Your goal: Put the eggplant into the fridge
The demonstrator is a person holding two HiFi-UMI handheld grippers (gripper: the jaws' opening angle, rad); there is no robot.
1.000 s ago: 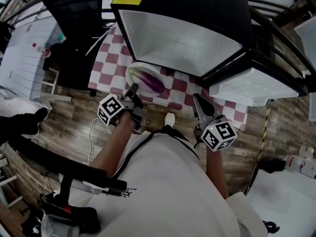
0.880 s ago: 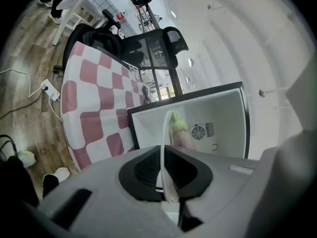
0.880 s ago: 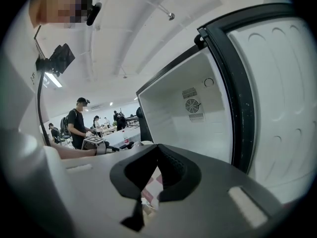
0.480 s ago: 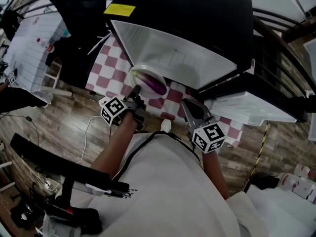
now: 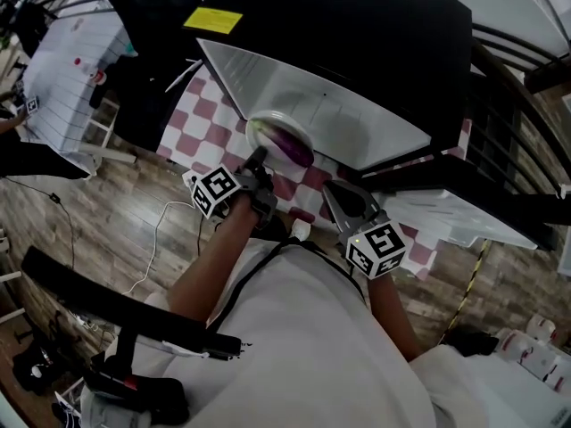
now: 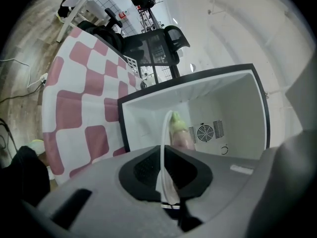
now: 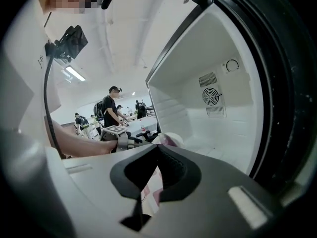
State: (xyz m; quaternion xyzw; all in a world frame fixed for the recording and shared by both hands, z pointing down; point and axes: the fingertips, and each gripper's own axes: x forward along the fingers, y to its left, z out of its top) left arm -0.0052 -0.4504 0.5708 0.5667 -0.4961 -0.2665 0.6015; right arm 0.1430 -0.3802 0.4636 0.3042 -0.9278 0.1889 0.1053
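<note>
- The left gripper [image 5: 257,160] is pinched tight on the near rim of a round white plate [image 5: 270,124], which juts out ahead of the jaws.
- The long purple eggplant with a green cap [image 5: 292,144] is lying on that plate, just beyond the jaws. The small black fridge with a white interior [image 5: 330,96] stands open directly ahead of it.
- The right gripper [image 5: 332,193] is pressed together on nothing and is held beside the left one at the fridge's mouth.
- The plate is best kept level as it is advanced, so that the eggplant is not rolled off.
- The far rim should be carried clear of the fridge's lower lip, above the red-and-white checked tablecloth [image 5: 207,114], and the plate set down well inside.
</note>
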